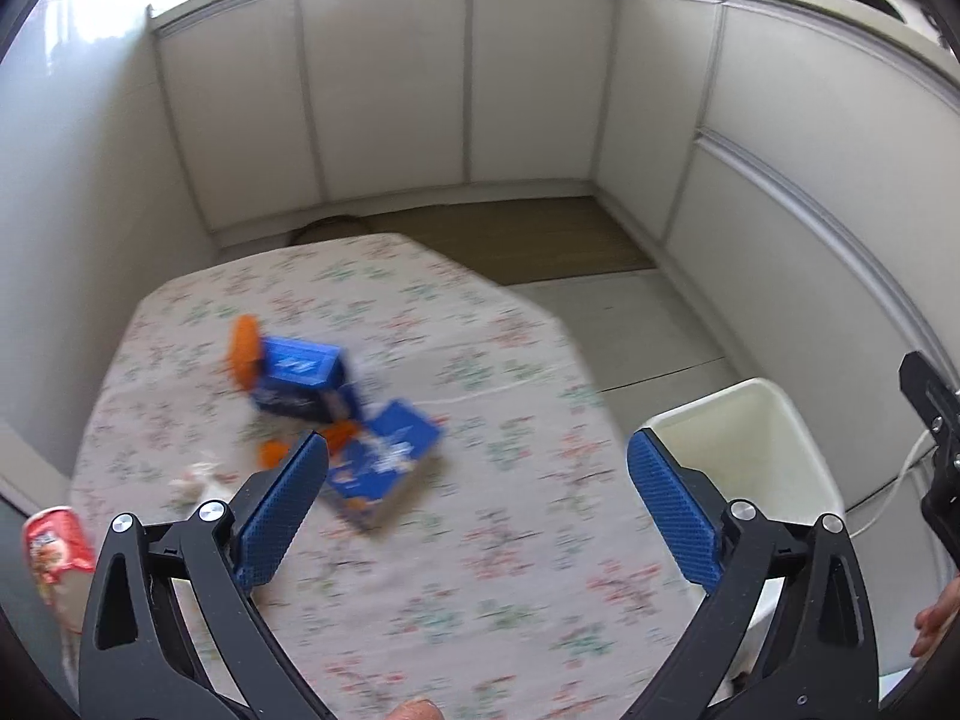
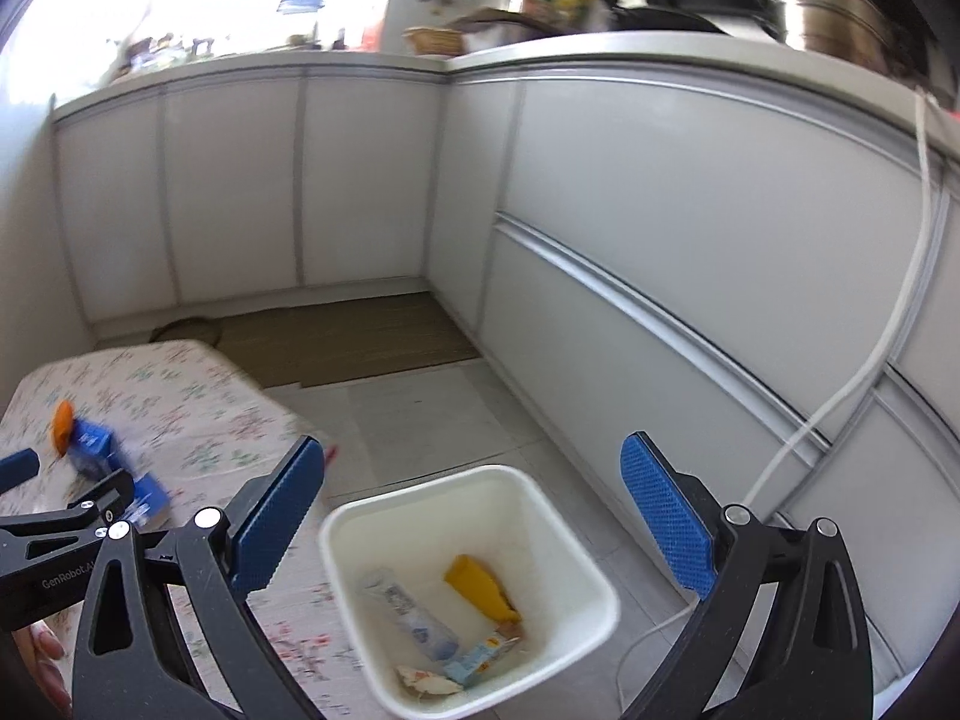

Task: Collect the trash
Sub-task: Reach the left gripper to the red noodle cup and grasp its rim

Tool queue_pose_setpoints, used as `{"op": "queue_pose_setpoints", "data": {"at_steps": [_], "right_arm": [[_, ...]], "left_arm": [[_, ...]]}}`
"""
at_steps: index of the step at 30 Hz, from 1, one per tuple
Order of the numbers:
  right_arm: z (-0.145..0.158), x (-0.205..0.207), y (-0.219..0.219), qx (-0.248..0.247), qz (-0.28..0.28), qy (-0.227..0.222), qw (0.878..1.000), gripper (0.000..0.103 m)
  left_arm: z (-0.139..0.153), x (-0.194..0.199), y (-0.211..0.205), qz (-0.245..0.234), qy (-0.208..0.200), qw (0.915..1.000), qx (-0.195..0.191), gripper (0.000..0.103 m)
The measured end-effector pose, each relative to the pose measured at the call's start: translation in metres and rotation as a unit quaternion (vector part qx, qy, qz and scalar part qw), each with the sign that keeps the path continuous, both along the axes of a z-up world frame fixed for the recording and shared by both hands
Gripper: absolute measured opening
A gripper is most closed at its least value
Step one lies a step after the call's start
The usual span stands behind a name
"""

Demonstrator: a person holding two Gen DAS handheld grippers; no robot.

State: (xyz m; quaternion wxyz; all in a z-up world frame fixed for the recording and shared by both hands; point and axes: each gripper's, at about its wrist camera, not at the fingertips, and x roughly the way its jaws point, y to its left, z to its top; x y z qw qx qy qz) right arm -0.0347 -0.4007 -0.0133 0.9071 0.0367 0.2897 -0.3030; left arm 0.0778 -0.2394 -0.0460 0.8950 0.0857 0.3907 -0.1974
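Observation:
Two blue cartons lie on the flowered tablecloth, with an orange piece beside them and crumpled white paper nearby. A red-and-white can stands at the table's left edge. My left gripper hangs open and empty above the cloth, just right of the cartons. The white bin sits on the floor beside the table and holds a yellow wrapper, a clear bottle, a small carton and crumpled paper. Over the bin, my right gripper is open with nothing in it.
White cabinet fronts wall the corner behind and to the right. A white cable hangs down them to the floor by the bin. A brown mat lies on the floor past the table. Pots stand on the counter.

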Motion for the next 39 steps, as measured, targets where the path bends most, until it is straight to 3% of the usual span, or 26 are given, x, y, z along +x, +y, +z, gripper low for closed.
{"op": "queue_pose_setpoints", "data": {"at_steps": [10,15,20,24,28,30,37,39], "right_arm": [[-0.011,0.048,0.082,-0.023,0.102,0.038,0.994,0.096],[-0.017,0.066,0.123,-0.033,0.148,0.050,0.987,0.096],[-0.024,0.076,0.154,-0.035,0.180,0.063,0.981,0.096],[-0.024,0.084,0.171,-0.031,0.200,0.067,0.977,0.096],[-0.027,0.091,0.189,-0.027,0.216,0.070,0.973,0.096],[-0.029,0.093,0.197,-0.029,0.224,0.074,0.971,0.096],[-0.040,0.098,0.210,-0.039,0.231,0.090,0.968,0.096],[-0.043,0.099,0.208,-0.035,0.229,0.095,0.968,0.096]], "left_arm": [[-0.018,0.027,0.098,0.088,0.016,0.9944,0.056,0.096],[-0.018,0.040,0.157,0.175,0.041,0.9828,0.040,0.096],[-0.018,0.048,0.228,0.302,0.062,0.9512,0.018,0.096],[-0.022,0.042,0.284,0.393,0.079,0.9160,-0.012,0.096],[-0.038,0.028,0.340,0.484,0.109,0.8644,-0.079,0.096],[-0.045,0.026,0.354,0.511,0.112,0.8487,-0.078,0.096],[-0.079,0.035,0.383,0.565,0.134,0.8105,-0.076,0.096],[-0.087,0.042,0.387,0.566,0.141,0.8076,-0.087,0.097]]}}
